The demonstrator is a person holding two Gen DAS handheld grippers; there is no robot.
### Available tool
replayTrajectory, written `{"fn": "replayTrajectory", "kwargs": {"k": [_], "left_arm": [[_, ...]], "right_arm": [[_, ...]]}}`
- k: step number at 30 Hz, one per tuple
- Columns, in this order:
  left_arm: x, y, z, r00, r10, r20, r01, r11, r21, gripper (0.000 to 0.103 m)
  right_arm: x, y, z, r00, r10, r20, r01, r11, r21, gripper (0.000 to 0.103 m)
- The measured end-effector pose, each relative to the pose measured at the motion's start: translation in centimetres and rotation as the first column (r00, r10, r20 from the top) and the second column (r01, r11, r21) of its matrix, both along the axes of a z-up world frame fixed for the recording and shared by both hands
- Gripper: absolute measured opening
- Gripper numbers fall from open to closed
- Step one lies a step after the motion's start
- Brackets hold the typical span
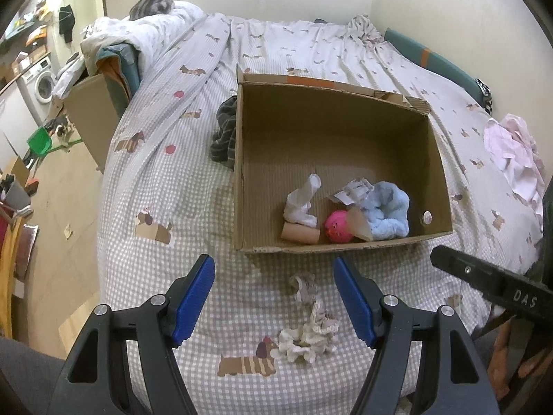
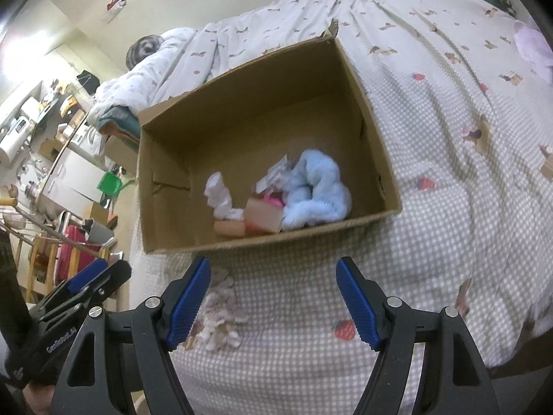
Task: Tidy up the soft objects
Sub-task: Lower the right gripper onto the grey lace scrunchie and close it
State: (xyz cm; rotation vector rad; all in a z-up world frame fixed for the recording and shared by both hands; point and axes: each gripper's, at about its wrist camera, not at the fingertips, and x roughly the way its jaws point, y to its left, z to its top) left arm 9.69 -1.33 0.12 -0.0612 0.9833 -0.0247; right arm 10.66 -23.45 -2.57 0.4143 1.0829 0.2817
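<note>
A gingham bed cover [image 1: 193,180] spreads under both tools. Ahead of them, the cardboard box [image 1: 439,159] collects a blue fluffy cloth [image 1: 389,216] and white sock [image 1: 300,204]. Between the left gripper's [image 1: 273,297] empty, spread jaws lies a crumpled cream cloth [image 1: 309,332], likely next. The right gripper [image 2: 273,299] is likewise spread, empty.

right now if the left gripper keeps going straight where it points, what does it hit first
Most likely the crumpled cream cloth on the bed, which lies between its open fingers. The cardboard box sits farther along. Depth is hard to judge.
</note>
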Motion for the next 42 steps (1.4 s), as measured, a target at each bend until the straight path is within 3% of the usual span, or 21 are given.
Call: {"fn": "replayTrajectory", "kwargs": {"k": [7,14,18,25,31,33,35,38,42], "left_arm": [[-0.8,0.2,0.1,1.000,0.012,-0.007,-0.012,1.000,-0.016,0.069],[-0.6,3.8,-1.0,0.988,0.141,-0.059,-0.144,0.989,-0.036,0.069],[-0.6,6.3,-1.9,0.971,0.214,-0.102,-0.223,0.971,-0.087,0.069],[-1.1,7.5,-2.7,0.966,0.229,-0.123,-0.238,0.969,-0.066,0.069],[-1.1,7.3,-3.0,0.966,0.222,-0.133,-0.231,0.971,-0.054,0.069],[-0.9,6.9,-3.1,0.966,0.216,-0.139,-0.225,0.973,-0.057,0.069],[-0.7,6.4,-3.3,0.968,0.205,-0.144,-0.215,0.975,-0.056,0.069],[-0.3,5.3,-3.8,0.971,0.178,-0.160,-0.188,0.981,-0.048,0.069],[-0.1,3.6,-5.0,0.970,0.126,-0.210,-0.142,0.988,-0.067,0.069]], "right_arm": [[-1.1,0.5,-0.2,1.000,0.019,-0.008,-0.019,1.000,0.004,0.079],[-0.8,0.9,-1.4,0.998,0.034,-0.044,-0.034,0.999,0.005,0.079],[-0.3,2.3,-2.6,0.994,0.077,-0.083,-0.076,0.997,0.017,0.079],[1.2,7.5,-5.1,0.965,0.203,-0.167,-0.194,0.979,0.069,0.079],[2.8,11.4,-8.4,0.932,0.264,-0.250,-0.266,0.964,0.026,0.079],[3.1,11.8,-9.1,0.930,0.263,-0.257,-0.266,0.964,0.025,0.066],[3.3,12.0,-9.6,0.924,0.281,-0.261,-0.286,0.958,0.016,0.029],[3.2,11.2,-9.1,0.933,0.270,-0.239,-0.274,0.962,0.019,0.015],[3.0,9.2,-6.9,0.958,0.236,-0.166,-0.234,0.972,0.028,0.013]]}}
